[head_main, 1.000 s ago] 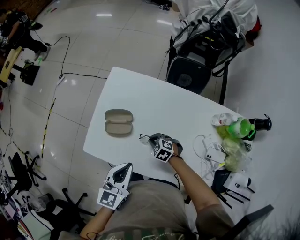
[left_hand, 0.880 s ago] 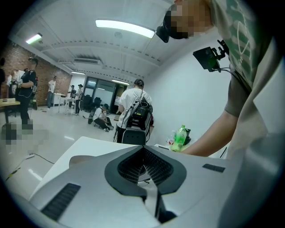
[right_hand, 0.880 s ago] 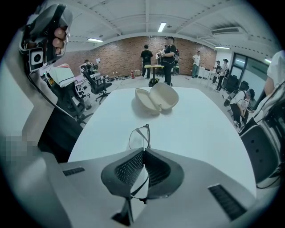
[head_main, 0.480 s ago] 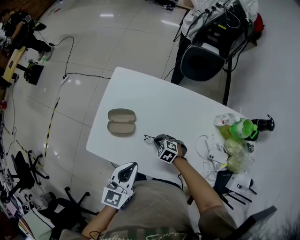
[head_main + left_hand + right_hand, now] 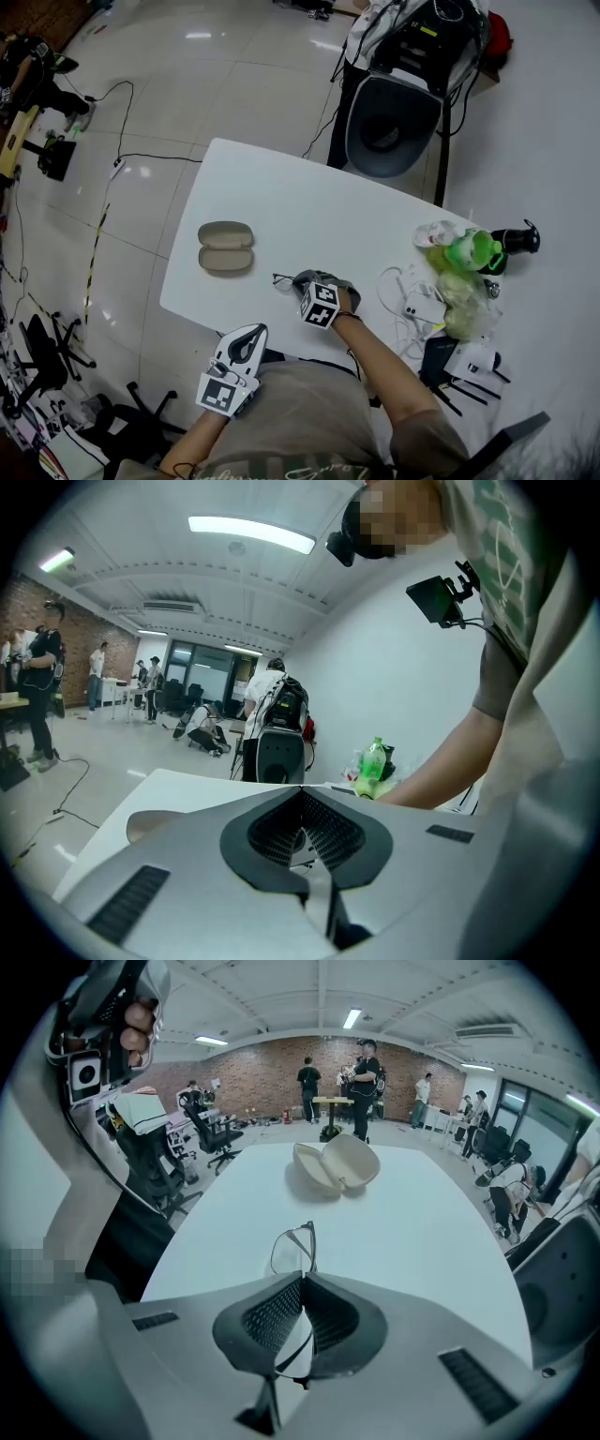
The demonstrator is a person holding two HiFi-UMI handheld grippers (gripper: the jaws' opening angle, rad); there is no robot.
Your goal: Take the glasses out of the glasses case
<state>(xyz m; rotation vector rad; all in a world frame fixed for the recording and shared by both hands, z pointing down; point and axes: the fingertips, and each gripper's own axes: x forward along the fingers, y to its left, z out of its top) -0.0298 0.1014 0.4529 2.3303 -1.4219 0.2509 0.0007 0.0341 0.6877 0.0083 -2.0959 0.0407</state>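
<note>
Thin wire-framed glasses (image 5: 292, 1249) are pinched in the right gripper (image 5: 302, 1283), whose jaws are closed on the frame. One lens stands on edge just beyond the jaw tips. The glasses are out of the case and sit over the near edge of the white table (image 5: 309, 206). Whether they touch the tabletop is unclear from these views.

The main risk looks to be the hold itself. The jaws clamp only a narrow piece of wire, so a tilt or a quick swing could let the frame twist or slip out. This close to the table's edge, a slip might send the glasses to the floor. Squeezing harder could bend the frame.

The right forearm reaches forward from the person's body, with the gripper pointing away and to the left across the table. The left gripper (image 5: 246, 337) is held low beside the person's torso, short of the table. Its jaws are closed with nothing between them.

Farther along the table, well apart from the glasses, the beige glasses case (image 5: 225, 247) lies open and empty. A green bottle (image 5: 466, 251) stands among clutter at the table's right end. A dark chair (image 5: 389, 122) stands beyond the far edge.
</note>
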